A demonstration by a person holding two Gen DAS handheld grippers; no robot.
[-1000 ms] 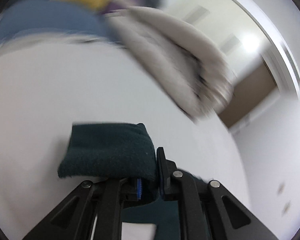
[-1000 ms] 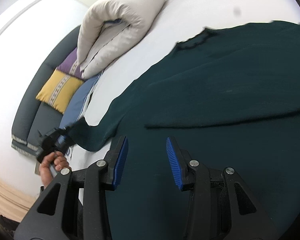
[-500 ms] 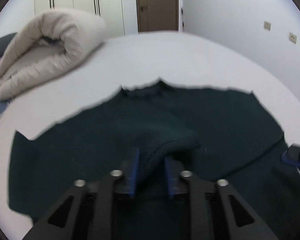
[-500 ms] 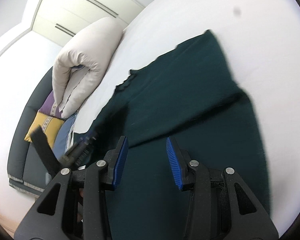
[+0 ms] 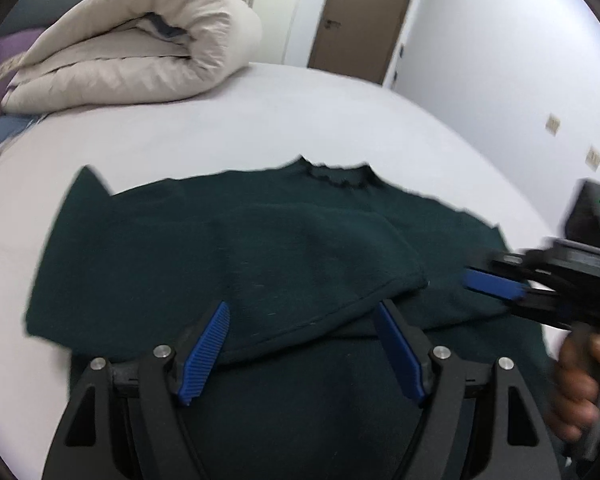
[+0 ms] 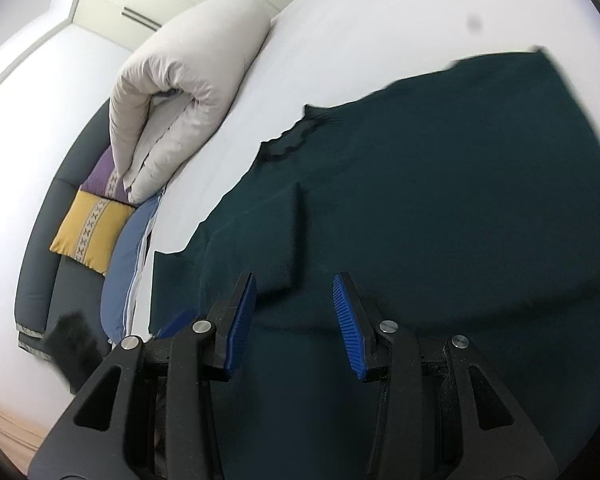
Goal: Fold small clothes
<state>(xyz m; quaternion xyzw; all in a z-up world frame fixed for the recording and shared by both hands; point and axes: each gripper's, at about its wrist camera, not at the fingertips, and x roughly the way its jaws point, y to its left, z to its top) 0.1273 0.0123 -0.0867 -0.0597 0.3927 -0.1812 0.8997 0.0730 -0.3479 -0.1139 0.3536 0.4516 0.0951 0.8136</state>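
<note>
A dark green sweater lies flat on the white bed, collar away from me, with one sleeve folded across its body. My left gripper is open and empty just above the folded sleeve's edge. My right gripper is open and empty over the sweater; it also shows at the right of the left wrist view, held in a hand.
A rolled beige duvet lies at the back of the white bed. A dark sofa with yellow and purple cushions and a blue pillow stands beside the bed. A brown door is behind.
My left gripper carried the sleeve across the sweater's body, then opened and let it go. The right gripper stayed open and shifted over the sweater.
</note>
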